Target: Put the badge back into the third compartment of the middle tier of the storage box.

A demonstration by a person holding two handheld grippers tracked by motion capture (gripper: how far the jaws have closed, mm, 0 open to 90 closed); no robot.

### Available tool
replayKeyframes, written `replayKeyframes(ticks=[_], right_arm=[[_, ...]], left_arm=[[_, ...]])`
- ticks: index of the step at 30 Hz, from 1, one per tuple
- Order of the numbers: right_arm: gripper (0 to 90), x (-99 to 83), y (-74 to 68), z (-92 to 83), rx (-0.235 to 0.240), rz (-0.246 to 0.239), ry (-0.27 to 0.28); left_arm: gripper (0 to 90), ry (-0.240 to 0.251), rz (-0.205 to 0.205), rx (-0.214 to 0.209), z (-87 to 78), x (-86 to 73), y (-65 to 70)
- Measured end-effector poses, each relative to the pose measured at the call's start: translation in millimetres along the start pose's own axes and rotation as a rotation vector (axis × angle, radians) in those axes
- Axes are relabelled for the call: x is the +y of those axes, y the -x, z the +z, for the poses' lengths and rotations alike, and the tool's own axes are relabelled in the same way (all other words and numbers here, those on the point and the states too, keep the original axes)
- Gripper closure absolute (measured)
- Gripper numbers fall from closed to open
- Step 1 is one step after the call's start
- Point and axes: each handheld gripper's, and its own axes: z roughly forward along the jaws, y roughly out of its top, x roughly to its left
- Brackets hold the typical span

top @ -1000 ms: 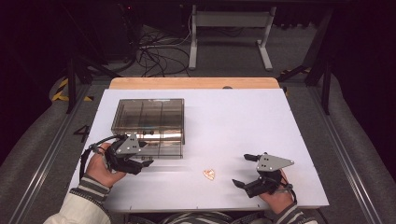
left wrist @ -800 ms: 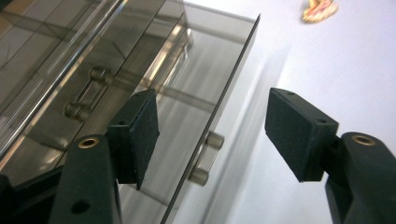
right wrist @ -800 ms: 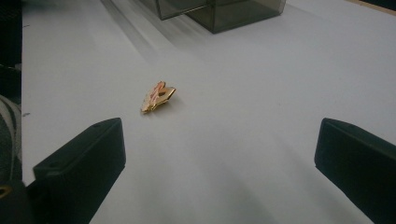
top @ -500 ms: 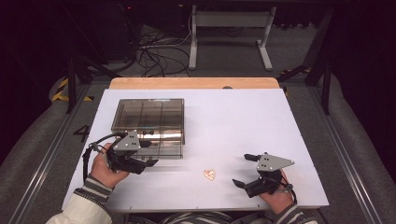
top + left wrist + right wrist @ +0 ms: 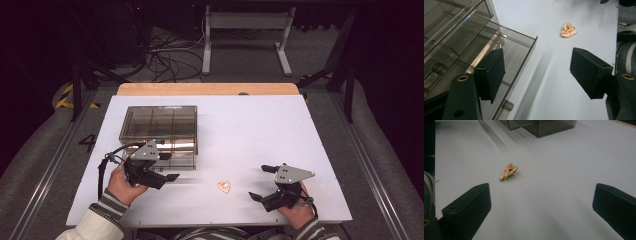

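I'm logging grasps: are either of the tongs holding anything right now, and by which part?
Nothing is held. The left tongs stand open beside the smoky clear plastic drawer box; the right tongs stand open near the small gold clip.

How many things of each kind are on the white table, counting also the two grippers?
Smoky clear box with a drawer pulled out: 1
Small gold and pink clip: 1
Black grippers: 2, the left gripper and the right gripper, both with open jaws
Total: 4

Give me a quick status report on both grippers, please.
Left gripper open, jaws just widened beside drawer. Right gripper open, empty. Gold clip untouched between them.
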Motion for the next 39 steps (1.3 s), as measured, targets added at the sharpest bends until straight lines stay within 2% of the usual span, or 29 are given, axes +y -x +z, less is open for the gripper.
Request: replayKeyframes(ticks=[9,12,18,25,35,39], right_arm=[[2.4,0.1,-0.1,0.5,0.001,-0.001,-0.002],[2.4,0.0,-0.2,0.4,0.0,0.0,-0.002],[2.4,0.0,-0.2,0.4,0.0,0.0,-0.002],[2.4,0.1,-0.4,0.5,0.0,-0.001,-0.002],[2.4,0.1,-0.5,0.5,0.0,-0.001,-0.003],[2.4,0.1,-0.4,0.6,0.0,-0.003,-0.004]], left_arm=[[26.1,0.023,-0.004,-0.019,9.4,11.5,15.8],[23.4,0.019,-0.006,0.009,13.4,13.5,20.1],[25.4,0.034,-0.025,-0.006,19.0,18.0,23.6],[26.7,0.028,-0.011,-0.001,28.5,22.0,29.9],[27.5,0.021,-0.01,-0.032,43.2,28.6,34.4],[27.5,0.003,0.015,-0.012,50.1,31.3,38.4]])
